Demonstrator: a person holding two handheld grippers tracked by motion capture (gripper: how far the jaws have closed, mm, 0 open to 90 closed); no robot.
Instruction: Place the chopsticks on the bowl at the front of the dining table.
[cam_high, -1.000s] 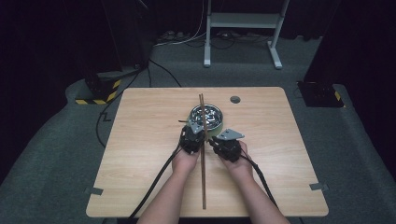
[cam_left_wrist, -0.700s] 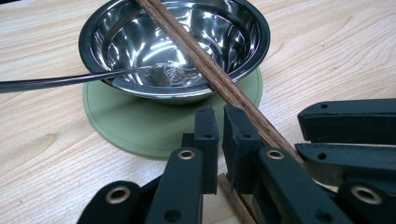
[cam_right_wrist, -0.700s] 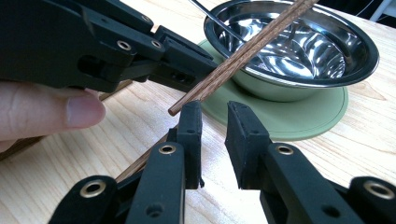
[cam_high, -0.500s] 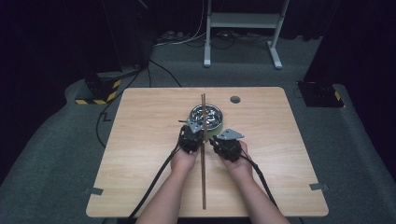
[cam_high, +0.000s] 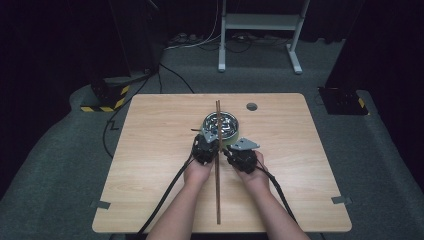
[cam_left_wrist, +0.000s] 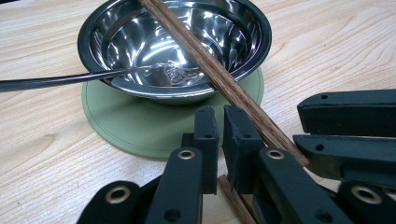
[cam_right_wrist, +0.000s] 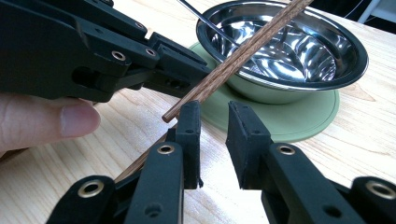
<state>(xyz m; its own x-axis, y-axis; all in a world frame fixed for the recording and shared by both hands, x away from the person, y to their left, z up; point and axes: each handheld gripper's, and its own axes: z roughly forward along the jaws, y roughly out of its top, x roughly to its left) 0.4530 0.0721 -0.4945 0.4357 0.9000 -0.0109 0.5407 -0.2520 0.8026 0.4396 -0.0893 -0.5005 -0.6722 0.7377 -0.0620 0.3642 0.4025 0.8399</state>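
A steel bowl (cam_high: 227, 122) (cam_left_wrist: 187, 95) (cam_right_wrist: 280, 91) stands on a round green mat (cam_left_wrist: 140, 126) (cam_right_wrist: 299, 123) at the table's middle. A spoon's handle (cam_left_wrist: 46, 83) (cam_right_wrist: 201, 21) sticks out over its rim. One wooden chopstick (cam_high: 218, 112) (cam_left_wrist: 205, 65) (cam_right_wrist: 243, 49) rests across the bowl, its near end by the grippers. A second chopstick (cam_high: 218, 195) (cam_right_wrist: 140, 163) lies on the table toward the person. My left gripper (cam_high: 207, 140) (cam_left_wrist: 221, 126) is just left of the sticks, its jaws together with nothing between them. My right gripper (cam_high: 228, 150) (cam_right_wrist: 214, 116) is just right of them, slightly open and empty.
A round hole (cam_high: 251, 106) marks the table behind the bowl. Black cables (cam_high: 170, 192) trail from both grippers to the front edge. On the floor beyond the table are a metal stand (cam_high: 260, 22) and a yellow-striped box (cam_high: 107, 97).
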